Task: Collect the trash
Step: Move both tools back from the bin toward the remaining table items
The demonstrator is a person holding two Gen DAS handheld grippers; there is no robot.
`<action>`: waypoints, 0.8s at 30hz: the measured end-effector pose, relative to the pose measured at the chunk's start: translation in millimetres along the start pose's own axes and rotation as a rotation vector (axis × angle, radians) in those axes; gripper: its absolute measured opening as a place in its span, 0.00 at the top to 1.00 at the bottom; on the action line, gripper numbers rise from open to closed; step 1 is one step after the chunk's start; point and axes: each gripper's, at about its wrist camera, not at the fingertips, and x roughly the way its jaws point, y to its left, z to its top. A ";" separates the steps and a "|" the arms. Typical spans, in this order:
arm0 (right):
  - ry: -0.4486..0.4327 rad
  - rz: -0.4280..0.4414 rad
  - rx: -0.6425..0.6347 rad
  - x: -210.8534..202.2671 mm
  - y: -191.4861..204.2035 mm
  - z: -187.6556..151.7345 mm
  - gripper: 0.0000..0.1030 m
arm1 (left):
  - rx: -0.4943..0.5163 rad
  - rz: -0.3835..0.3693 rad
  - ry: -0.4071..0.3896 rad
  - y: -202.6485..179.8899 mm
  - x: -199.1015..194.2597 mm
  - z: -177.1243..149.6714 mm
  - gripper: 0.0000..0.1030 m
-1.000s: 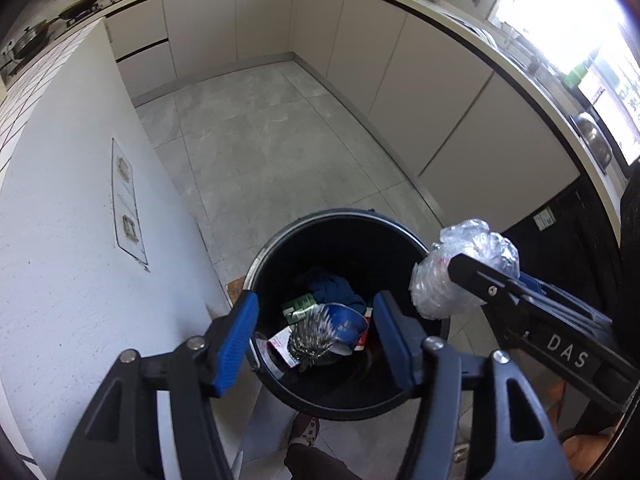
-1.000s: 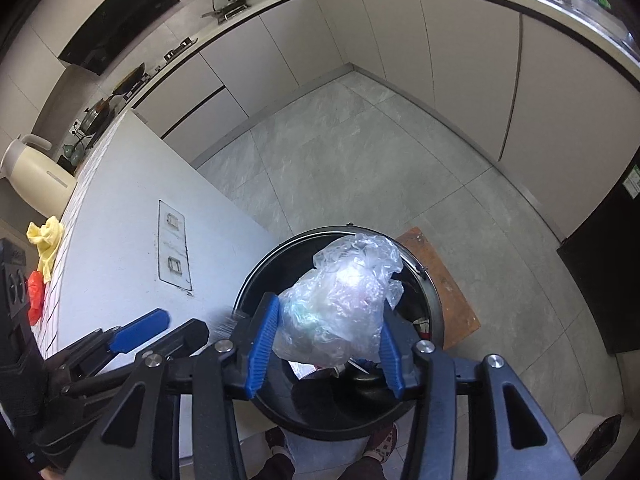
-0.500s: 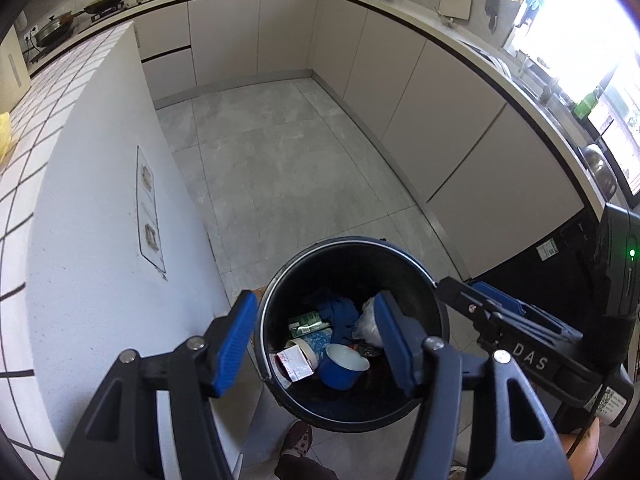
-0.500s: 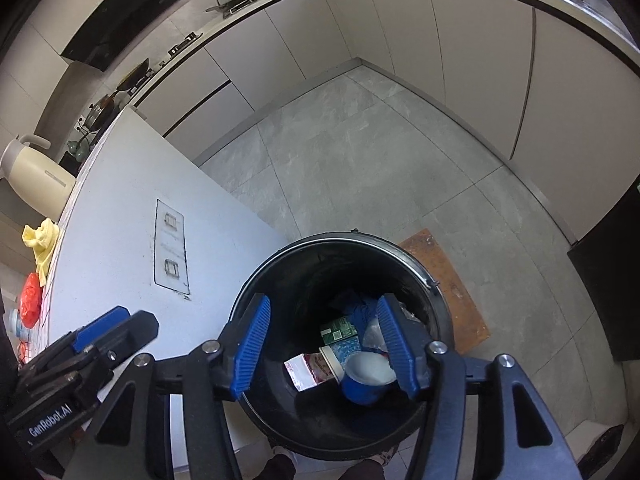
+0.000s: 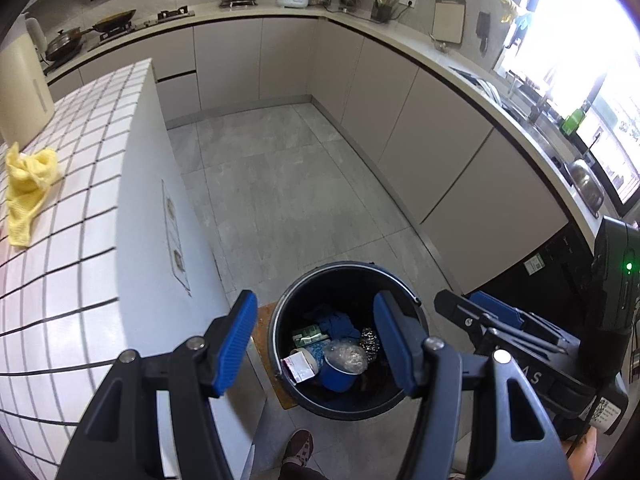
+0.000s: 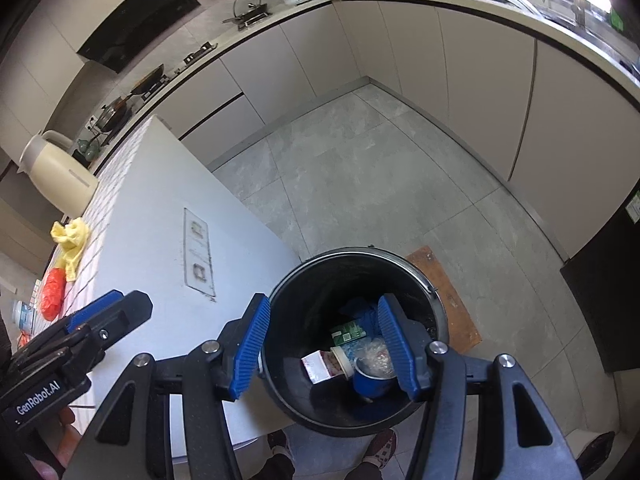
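Note:
A black round trash bin (image 5: 280, 332) stands on the floor beside the white tiled island; it also shows in the right wrist view (image 6: 434, 300). Inside lie a clear plastic bag (image 5: 347, 355) resting on a blue cup (image 5: 334, 378), a small white carton (image 5: 298, 368), a green pack (image 5: 307, 334) and blue cloth (image 5: 334, 322). My left gripper (image 5: 318, 346) is open and empty above the bin. My right gripper (image 6: 326, 346) is open and empty above the bin too. The right gripper shows in the left view (image 5: 492, 322).
The island (image 5: 80, 240) carries a yellow cloth (image 5: 28, 188), a cream kettle (image 6: 56, 172) and an orange bag (image 6: 53, 294). A brown mat (image 6: 444, 296) lies under the bin. Cabinets line the far and right walls. A person's shoes (image 6: 380, 446) are below.
My right gripper opened and let go of the clear plastic bag, which dropped into the bin onto the blue cup. Both grippers have since risen away from the bin.

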 end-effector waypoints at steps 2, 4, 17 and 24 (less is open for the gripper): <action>-0.008 0.016 -0.005 -6.4 6.9 1.0 0.41 | -0.013 0.007 -0.010 6.6 -8.8 0.9 0.39; -0.018 0.032 -0.015 -12.6 15.3 2.3 0.40 | -0.032 0.021 -0.023 15.7 -17.4 1.0 0.39; -0.064 0.159 -0.147 -15.1 127.8 -3.6 0.38 | -0.174 0.121 -0.128 116.6 -68.5 -12.7 0.39; -0.064 0.178 -0.219 -7.5 214.1 -15.0 0.38 | -0.233 0.162 -0.163 189.9 -96.8 -17.6 0.39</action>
